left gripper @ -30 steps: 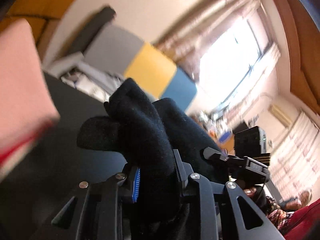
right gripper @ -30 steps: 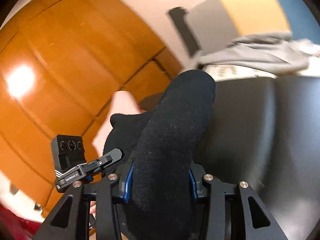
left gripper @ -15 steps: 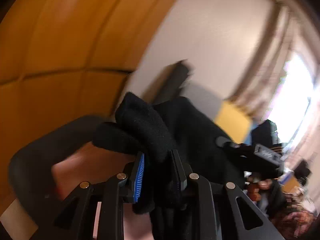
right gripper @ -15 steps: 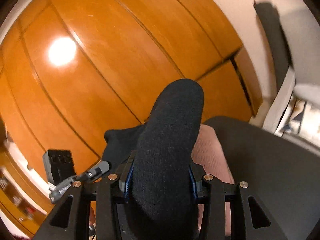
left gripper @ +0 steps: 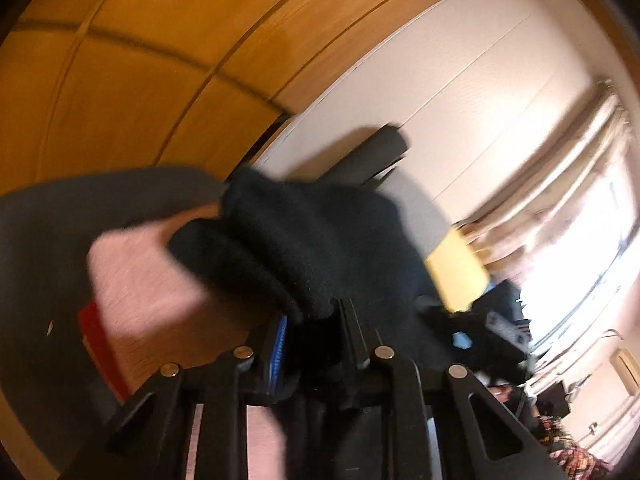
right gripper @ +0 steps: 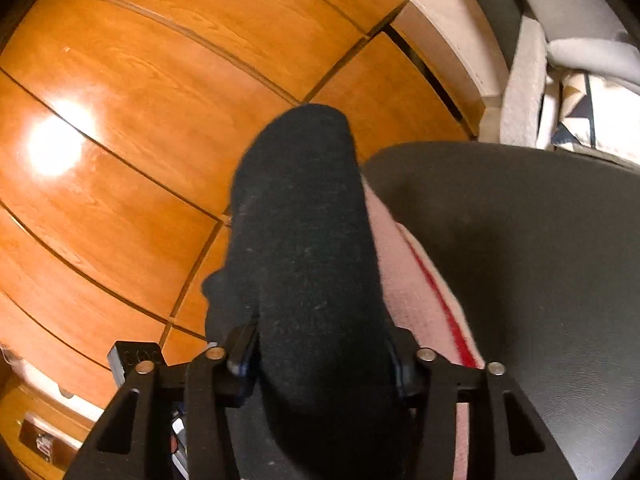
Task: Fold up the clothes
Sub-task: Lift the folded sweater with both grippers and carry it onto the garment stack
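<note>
Left wrist view: the left claw (left gripper: 310, 320) is clamped on a bunched fold of the black garment (left gripper: 304, 240), which is lifted above a pink towel with a red stripe (left gripper: 140, 280) lying on the dark worktop (left gripper: 48, 240). In the right wrist view the right claw (right gripper: 320, 344) is also closed on a thick roll of the same black garment (right gripper: 308, 240), with the towel (right gripper: 420, 300) just beyond it. By my reading, the garment is being carried between both claws, mid-fold or on its way to being laid down. The next move calls for keeping both grips level so the fabric comes down flat rather than bunched.
</note>
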Demonstrator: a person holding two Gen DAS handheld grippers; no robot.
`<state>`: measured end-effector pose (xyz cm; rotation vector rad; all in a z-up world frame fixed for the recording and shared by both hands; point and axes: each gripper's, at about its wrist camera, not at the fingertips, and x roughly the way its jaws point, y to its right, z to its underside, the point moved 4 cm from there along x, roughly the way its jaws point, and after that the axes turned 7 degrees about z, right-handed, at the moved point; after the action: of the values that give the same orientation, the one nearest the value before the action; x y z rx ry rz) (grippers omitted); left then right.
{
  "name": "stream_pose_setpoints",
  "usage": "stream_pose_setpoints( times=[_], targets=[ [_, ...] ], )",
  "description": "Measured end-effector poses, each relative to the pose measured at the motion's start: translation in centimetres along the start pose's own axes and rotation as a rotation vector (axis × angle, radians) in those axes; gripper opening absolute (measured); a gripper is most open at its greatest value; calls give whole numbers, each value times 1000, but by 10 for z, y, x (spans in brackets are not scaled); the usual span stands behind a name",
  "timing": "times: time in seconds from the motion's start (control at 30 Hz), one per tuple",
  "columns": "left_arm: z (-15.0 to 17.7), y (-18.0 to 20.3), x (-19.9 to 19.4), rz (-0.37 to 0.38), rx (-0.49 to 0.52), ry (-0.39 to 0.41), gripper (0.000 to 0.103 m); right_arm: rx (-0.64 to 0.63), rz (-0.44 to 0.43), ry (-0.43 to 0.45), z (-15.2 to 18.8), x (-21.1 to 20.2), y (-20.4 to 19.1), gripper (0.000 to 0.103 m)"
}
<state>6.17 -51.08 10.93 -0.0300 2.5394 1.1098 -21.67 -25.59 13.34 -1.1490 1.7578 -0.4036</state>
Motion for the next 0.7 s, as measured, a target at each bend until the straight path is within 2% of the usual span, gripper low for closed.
stream_pose_setpoints(
  times=[0.1,0.13,0.17,0.23,0.3,0.37,0.43,0.5,0.53,0.57,0.6,0.67,0.7],
  targets=[
    [-9,12,-7,28,1,29,21,35,-129,15,-5,-1,-20,44],
    [-12,16,-9,37,1,38,21,22,-132,19,-6,1,-22,44],
    [-15,20,-11,43,2,48,21,-2,-113,20,-7,4,-22,44],
    [-13,26,-14,-17,42,84,21,-2,-5,-10,-3,14,-5,46],
    [-12,32,-17,-78,82,120,21,16,17,4,2,9,12,50],
    [-11,38,-21,-139,121,156,21,-22,70,47,1,-9,15,67],
    [-10,44,-24,-200,161,191,21,-84,125,109,-1,-32,11,67],
    [-9,51,-28,-260,201,227,26,-185,171,206,-8,-59,-3,67],
    [-8,55,-30,-289,224,242,26,-248,196,256,-13,-70,-13,66],
    [-8,69,-28,-287,285,232,27,-306,209,276,-18,-74,-24,60],
    [-11,86,-10,-278,353,203,27,-363,217,279,-23,-74,-35,56],
    [-15,108,28,-284,451,132,27,-468,226,242,-25,-63,-60,43],
    [-16,113,47,-298,482,90,27,-500,232,211,-28,-51,-71,41]
  ],
)
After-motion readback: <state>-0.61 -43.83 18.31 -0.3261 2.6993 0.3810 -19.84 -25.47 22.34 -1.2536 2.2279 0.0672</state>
